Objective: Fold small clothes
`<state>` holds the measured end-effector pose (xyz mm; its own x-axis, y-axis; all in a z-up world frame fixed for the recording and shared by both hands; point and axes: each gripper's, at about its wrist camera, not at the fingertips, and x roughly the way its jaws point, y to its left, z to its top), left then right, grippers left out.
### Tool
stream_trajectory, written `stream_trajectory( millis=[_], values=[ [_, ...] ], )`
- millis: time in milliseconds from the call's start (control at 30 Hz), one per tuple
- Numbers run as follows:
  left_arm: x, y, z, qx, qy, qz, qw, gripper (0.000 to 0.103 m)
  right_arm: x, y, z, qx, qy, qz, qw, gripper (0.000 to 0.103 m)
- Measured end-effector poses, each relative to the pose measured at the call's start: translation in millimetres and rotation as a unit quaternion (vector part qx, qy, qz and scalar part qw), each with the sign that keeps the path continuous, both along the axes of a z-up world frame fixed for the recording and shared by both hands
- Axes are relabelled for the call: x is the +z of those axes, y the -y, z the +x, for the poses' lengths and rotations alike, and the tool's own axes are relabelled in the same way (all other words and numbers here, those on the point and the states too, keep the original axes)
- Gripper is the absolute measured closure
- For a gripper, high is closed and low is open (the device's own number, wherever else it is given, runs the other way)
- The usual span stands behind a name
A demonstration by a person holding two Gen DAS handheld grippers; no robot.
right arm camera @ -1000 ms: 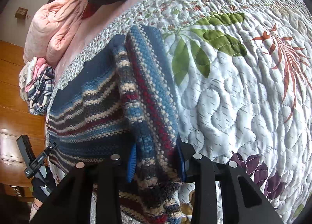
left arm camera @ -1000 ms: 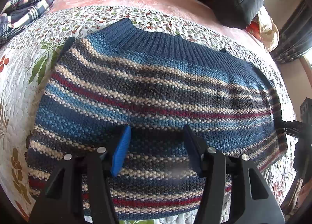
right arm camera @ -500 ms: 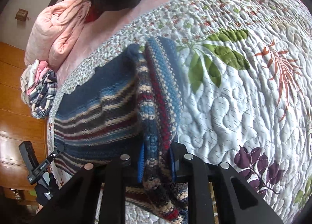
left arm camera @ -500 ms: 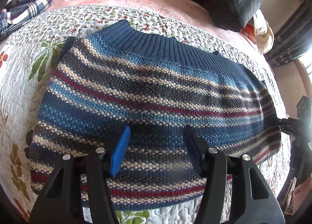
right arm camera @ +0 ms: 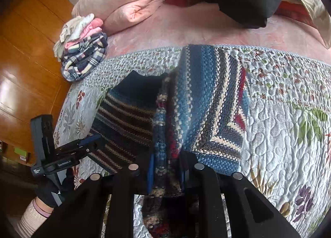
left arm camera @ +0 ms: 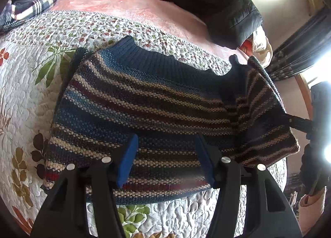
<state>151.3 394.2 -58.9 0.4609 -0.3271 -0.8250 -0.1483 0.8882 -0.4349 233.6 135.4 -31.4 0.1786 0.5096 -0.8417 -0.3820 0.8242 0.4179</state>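
A striped blue, cream and dark red knitted sweater [left arm camera: 140,113] is spread on the white floral quilted bedspread [left arm camera: 26,84], its dark blue ribbed band turned toward the far edge of the quilt and its long axis running left to right across the left wrist view. The right-hand end of the sweater is lifted off the quilt and turned up into a standing flap. That end is clenched in the right gripper [right arm camera: 165,173], whose blue pads are pressed against a bunched thickness of knit. The left gripper [left arm camera: 165,159] is held released above the near hem at about the middle of the sweater's length, jaws wide apart, nothing between them; whether its tips touch the knit cannot be told.

The coming move is judged to turn on the flap being carried leftward along the long axis, over the flat part, so the right hand is the working one and the left lies nearer the likely fold line. The left gripper is seen from the right wrist view, held by a dark-gloved hand [right arm camera: 47,194] at the left edge of the quilt. A stack of folded plaid and pink clothes [right arm camera: 82,51] is left at the far left corner
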Motion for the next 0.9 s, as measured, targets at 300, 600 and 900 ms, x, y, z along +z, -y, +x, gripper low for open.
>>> stream_trajectory(
  millis=[300,600,900],
  values=[
    [-3,-13,-6,0.013,-0.004,-0.019,0.9997,0.047,-54,-46,-3,0.019,-0.055,-0.028,0.998,0.075],
    [-1,2,3,-0.005,0.0,-0.054,0.9985,0.047,-76,-36,5,0.008,-0.11,0.043,0.993,0.062],
    [-12,39,26,-0.016,-0.016,-0.114,0.9933,0.047,-53,-15,-1,0.014,-0.093,0.064,0.994,0.06]
  ],
)
